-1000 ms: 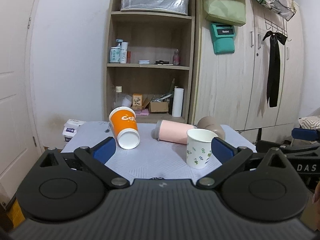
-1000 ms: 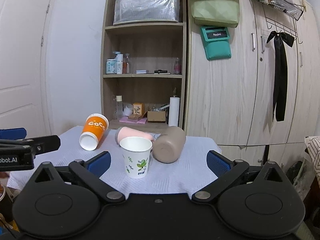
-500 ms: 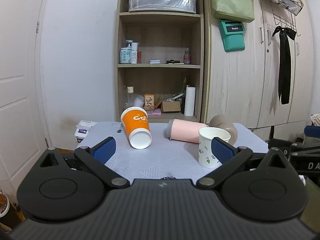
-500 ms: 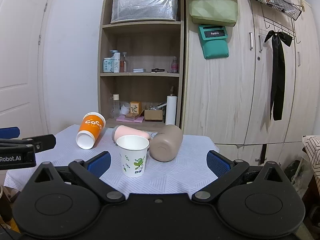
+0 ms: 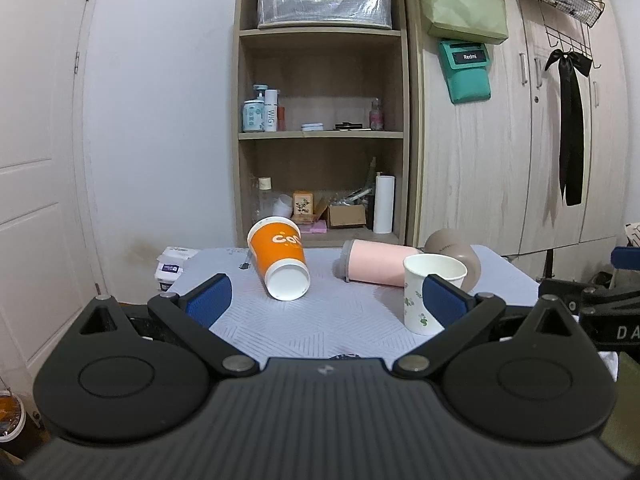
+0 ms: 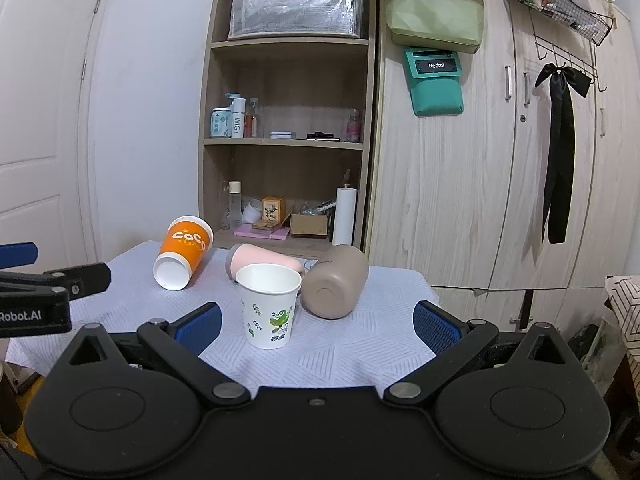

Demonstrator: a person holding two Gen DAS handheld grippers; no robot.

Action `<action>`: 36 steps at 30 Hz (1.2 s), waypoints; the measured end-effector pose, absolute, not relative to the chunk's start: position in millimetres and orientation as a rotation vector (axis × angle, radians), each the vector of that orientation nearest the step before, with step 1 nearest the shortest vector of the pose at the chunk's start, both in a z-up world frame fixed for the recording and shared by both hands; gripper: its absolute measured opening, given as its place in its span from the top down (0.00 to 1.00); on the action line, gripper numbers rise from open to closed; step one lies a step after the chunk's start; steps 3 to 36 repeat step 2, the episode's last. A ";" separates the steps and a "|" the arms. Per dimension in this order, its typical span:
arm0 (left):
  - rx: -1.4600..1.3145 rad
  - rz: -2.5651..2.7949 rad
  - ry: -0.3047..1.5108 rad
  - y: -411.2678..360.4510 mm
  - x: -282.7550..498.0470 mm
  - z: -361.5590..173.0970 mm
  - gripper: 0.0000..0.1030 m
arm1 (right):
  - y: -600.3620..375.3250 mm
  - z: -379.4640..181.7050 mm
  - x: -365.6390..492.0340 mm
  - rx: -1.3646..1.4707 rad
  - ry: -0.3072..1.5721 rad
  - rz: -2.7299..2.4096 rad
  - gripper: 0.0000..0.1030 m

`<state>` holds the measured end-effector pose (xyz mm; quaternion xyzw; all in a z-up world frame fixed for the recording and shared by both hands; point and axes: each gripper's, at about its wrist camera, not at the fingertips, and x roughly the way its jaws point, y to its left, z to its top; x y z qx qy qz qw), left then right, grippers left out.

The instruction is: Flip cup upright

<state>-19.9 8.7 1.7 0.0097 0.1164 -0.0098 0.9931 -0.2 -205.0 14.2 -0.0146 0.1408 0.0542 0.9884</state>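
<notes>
Cups are seen on the surface: orange cup, pink cup and brown cup lie sideways; white cup stands upright. Both hand-held grippers, left and right, are spread, nothing pinched.

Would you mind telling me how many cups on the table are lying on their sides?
3. The orange cup lies at the left, the pink cup behind the upright leaf-print cup, and the brown cup to its right. None seems hidden.

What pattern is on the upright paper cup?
White paper cup with green leaf prints, clearest in the right wrist view.
</notes>
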 end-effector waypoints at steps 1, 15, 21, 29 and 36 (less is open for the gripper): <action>0.015 -0.021 0.237 9.7 -19.7 2.3 0.00 | -205.0 14.1 -0.3 -0.029 0.283 0.109 0.00; 0.011 -0.022 0.238 10.5 -19.6 2.6 0.00 | -205.1 14.1 -0.2 -0.029 0.283 0.109 0.00; 0.011 -0.022 0.238 10.5 -19.6 2.6 0.00 | -205.1 14.1 -0.2 -0.029 0.283 0.109 0.00; 0.011 -0.022 0.238 10.5 -19.6 2.6 0.00 | -205.1 14.1 -0.2 -0.029 0.283 0.109 0.00; 0.011 -0.022 0.238 10.5 -19.6 2.6 0.00 | -205.1 14.1 -0.2 -0.029 0.283 0.109 0.00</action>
